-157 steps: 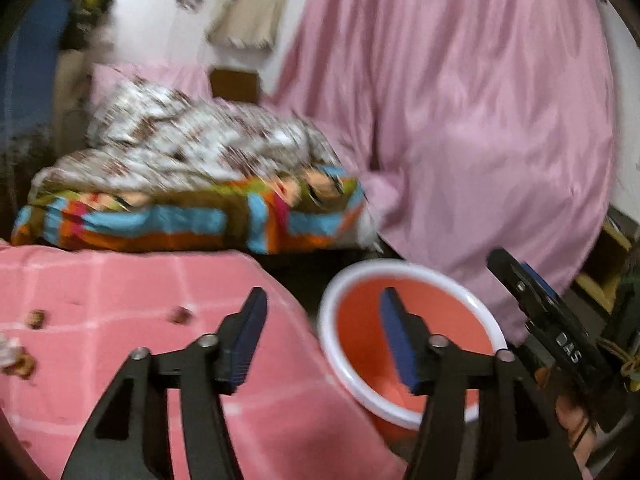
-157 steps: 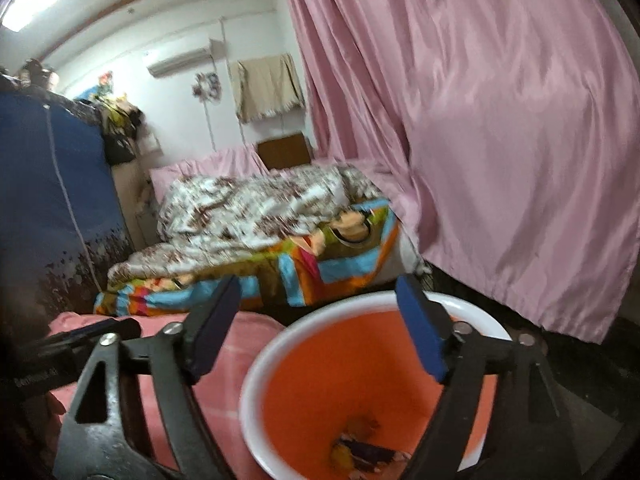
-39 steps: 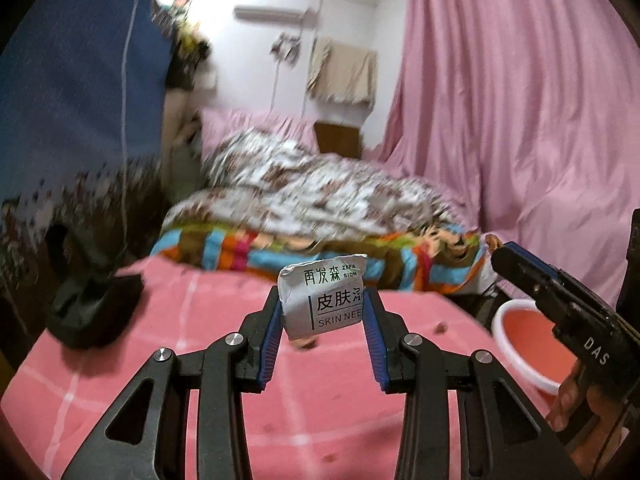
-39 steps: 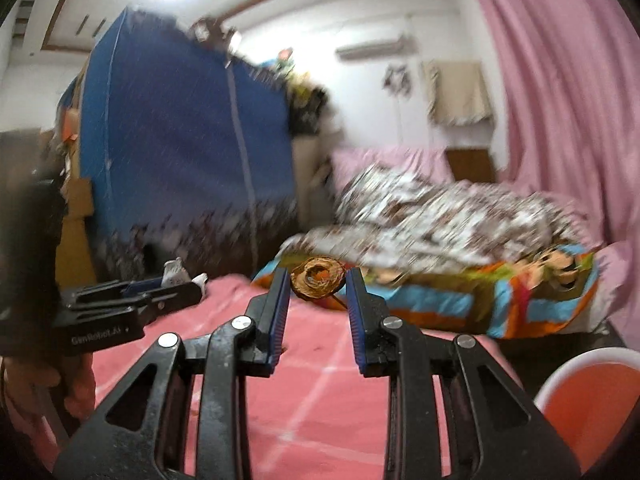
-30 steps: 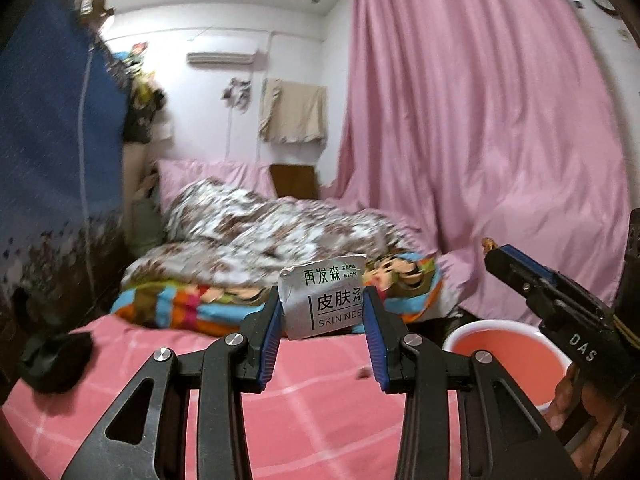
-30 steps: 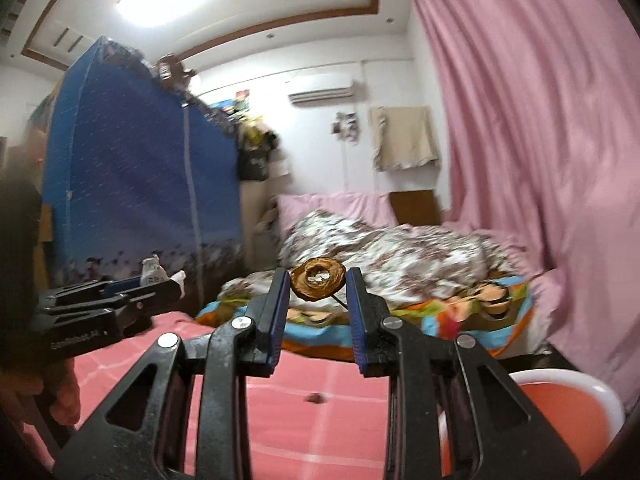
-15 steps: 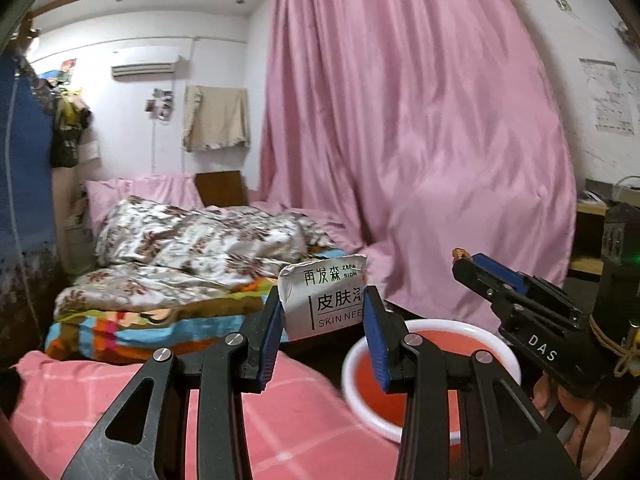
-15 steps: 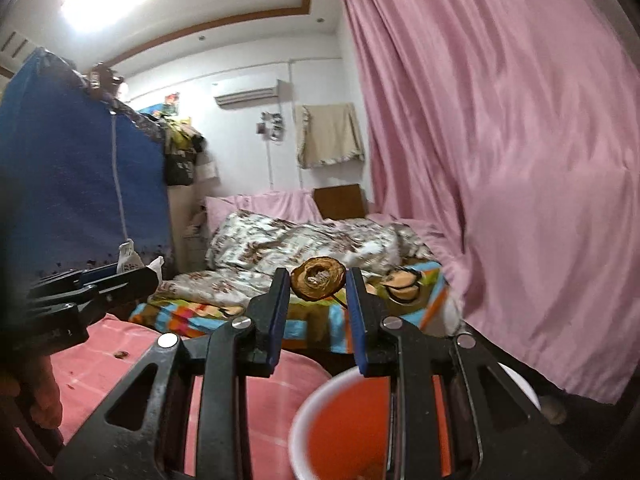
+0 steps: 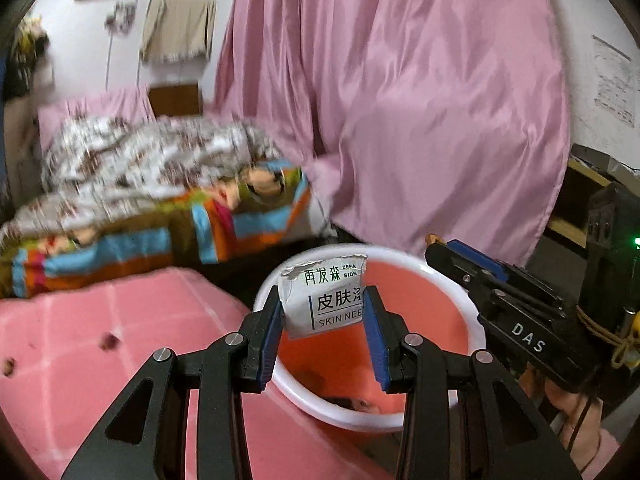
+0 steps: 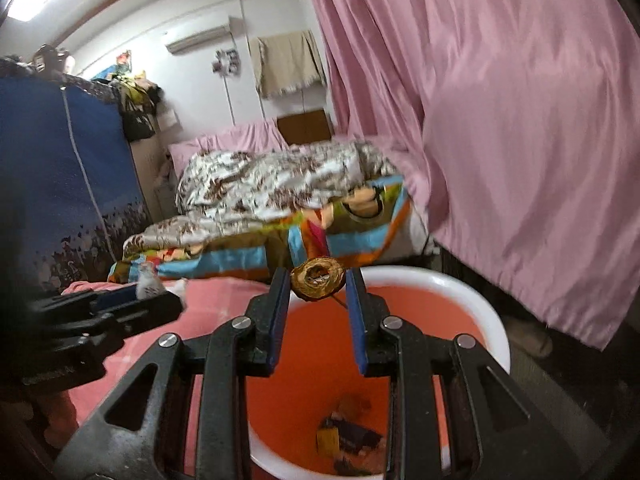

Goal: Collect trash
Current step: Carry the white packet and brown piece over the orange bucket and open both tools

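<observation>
My left gripper (image 9: 323,312) is shut on a white sachet with printed text (image 9: 326,300), held above the orange bin with a white rim (image 9: 460,280). My right gripper (image 10: 318,284) is shut on a brown ring-shaped scrap (image 10: 317,279), also over the orange bin (image 10: 472,292). Several wrappers (image 10: 344,436) lie at the bin's bottom. In the left wrist view the right gripper (image 9: 440,246) shows at the right, a hand (image 9: 576,412) beneath it. In the right wrist view the left gripper (image 10: 160,300) shows at the left with the sachet (image 10: 148,282).
A pink checked tablecloth (image 9: 80,340) with small brown crumbs (image 9: 109,340) lies left of the bin. Behind are a bed with a patterned quilt (image 10: 272,184), a pink curtain (image 10: 520,120), a blue fabric wardrobe (image 10: 60,160) and a dark shelf (image 9: 600,216) at the right.
Both grippers have swung right and tipped down from the table to above the bin, each still holding its piece. Five seconds ago both were open and empty over the bin.
</observation>
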### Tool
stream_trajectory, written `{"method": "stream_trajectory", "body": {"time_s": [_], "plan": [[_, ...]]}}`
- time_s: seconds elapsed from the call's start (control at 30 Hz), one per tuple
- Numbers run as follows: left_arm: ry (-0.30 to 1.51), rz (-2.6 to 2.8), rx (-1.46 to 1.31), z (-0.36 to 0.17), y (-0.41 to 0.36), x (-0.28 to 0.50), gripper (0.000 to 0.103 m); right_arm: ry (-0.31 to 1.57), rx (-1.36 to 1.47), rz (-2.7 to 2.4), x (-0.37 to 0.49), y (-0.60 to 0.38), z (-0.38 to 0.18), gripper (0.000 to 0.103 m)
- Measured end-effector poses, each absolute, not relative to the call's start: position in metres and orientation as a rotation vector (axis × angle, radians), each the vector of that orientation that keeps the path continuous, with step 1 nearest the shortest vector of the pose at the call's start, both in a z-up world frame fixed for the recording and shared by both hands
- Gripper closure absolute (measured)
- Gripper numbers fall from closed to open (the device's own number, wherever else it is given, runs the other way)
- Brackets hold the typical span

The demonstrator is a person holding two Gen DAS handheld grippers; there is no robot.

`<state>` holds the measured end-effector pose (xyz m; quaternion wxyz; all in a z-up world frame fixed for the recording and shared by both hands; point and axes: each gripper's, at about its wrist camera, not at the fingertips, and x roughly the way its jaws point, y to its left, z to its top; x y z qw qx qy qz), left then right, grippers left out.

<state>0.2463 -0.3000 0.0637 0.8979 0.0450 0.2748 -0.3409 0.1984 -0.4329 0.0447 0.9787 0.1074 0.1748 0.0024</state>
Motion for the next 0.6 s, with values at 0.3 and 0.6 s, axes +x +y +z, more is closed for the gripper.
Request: {"method": "stream_trajectory", "body": {"time_s": [0.3, 0.6], "plan": [[0.729, -0.736, 0.078, 0.04, -0.318, 0.266, 0.069, 0.455, 0.263, -0.01, 0.207, -0.453, 0.024, 0.067], [0.759, -0.721, 0.04, 0.034, -0.315, 0.273, 0.057, 0.498, 0.31, -0.03, 0.212, -0.461, 0.019, 0.067]]}}
